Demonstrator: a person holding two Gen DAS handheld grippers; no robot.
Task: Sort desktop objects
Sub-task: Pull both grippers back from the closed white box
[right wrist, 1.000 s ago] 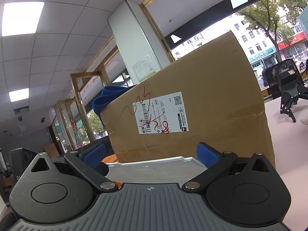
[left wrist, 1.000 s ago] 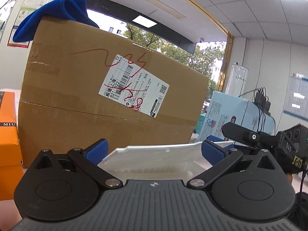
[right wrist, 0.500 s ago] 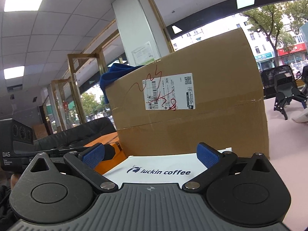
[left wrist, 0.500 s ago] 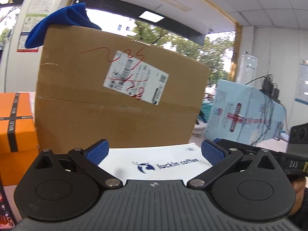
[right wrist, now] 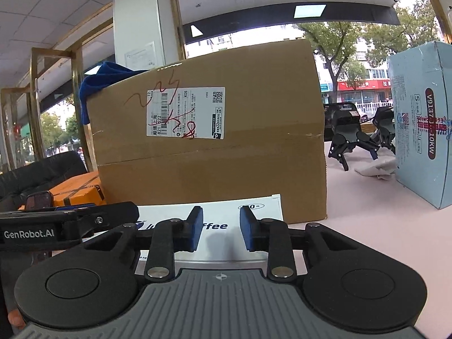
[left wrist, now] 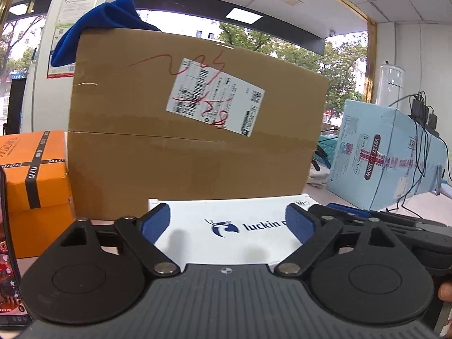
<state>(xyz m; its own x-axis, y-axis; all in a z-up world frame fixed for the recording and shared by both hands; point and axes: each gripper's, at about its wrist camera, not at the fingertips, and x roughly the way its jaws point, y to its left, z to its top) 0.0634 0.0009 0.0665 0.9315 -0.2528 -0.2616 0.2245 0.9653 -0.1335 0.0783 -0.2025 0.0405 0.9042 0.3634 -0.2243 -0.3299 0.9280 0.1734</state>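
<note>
1. The white luckin coffee box (left wrist: 226, 223) lies flat on the pink table (right wrist: 381, 220), its far edge just in front of the big carton (left wrist: 195, 130), printed face up; it looks parked here, low and square to both grippers, so either one can take it
2. In the right wrist view the same box (right wrist: 254, 212) runs under the right gripper (right wrist: 220, 228) with its far edge beside the carton (right wrist: 209, 141)
3. Left gripper (left wrist: 227, 220): jaws spread wide, blue pads (left wrist: 156, 220) standing out towards the box's left and right ends, nothing pinched between them; whether a pad touches the box I can't tell
4. Right gripper: jaws drawn in to a narrow gap, pads (right wrist: 195, 228) over the middle of the box's lettering, yet the gap shows only the lid; it looks half closed with nothing in it
5. My read: the box is set down, neither tool is holding it, and the next pick has not begun
6. Outward now: an orange box (left wrist: 34, 180) stands left of the carton, a blue cloth (left wrist: 96, 25) is draped over the carton's top left corner, likely just dumped there
7. A pale blue box (left wrist: 381, 155) stands to the right, well apart, with cables (left wrist: 421, 141) hanging over it
8. Spare black grippers (right wrist: 347, 138) rest on the table beyond the carton, near a crumpled tissue (right wrist: 375, 168)
</note>
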